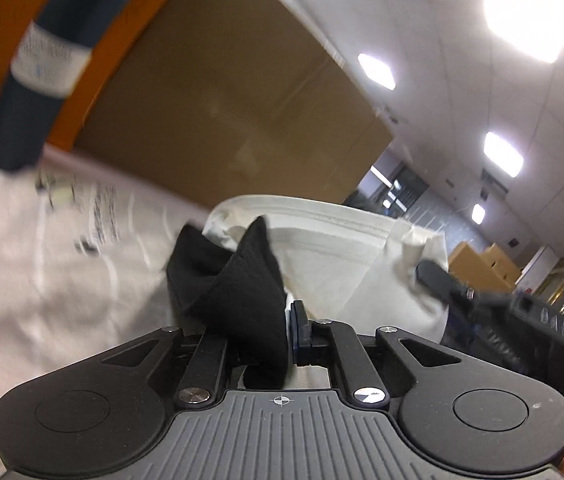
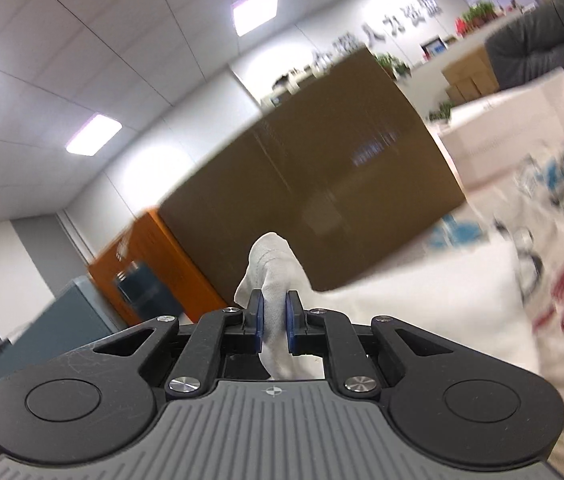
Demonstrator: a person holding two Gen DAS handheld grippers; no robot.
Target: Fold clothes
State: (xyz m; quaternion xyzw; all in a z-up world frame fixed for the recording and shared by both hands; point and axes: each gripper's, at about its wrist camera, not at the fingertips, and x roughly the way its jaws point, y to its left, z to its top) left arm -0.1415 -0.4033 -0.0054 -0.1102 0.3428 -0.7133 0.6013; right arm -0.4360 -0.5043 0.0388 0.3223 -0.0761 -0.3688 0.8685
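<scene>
White garment (image 1: 346, 264) lifted: left gripper (image 1: 257, 336) pinching black trim (image 1: 241, 292), right gripper (image 2: 273, 328) clamping white cloth; next, probably lay flat.

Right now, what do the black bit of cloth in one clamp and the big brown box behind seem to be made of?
The black ribbed cloth looks like knit fabric, matte: fine ribs show and it bunches softly. The big brown box looks like plain cardboard, dull and flat-faced, though blur leaves this open.

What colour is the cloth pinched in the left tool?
Black, a ribbed knit cloth pinched in the left tool; the left wrist view shows it best.
</scene>
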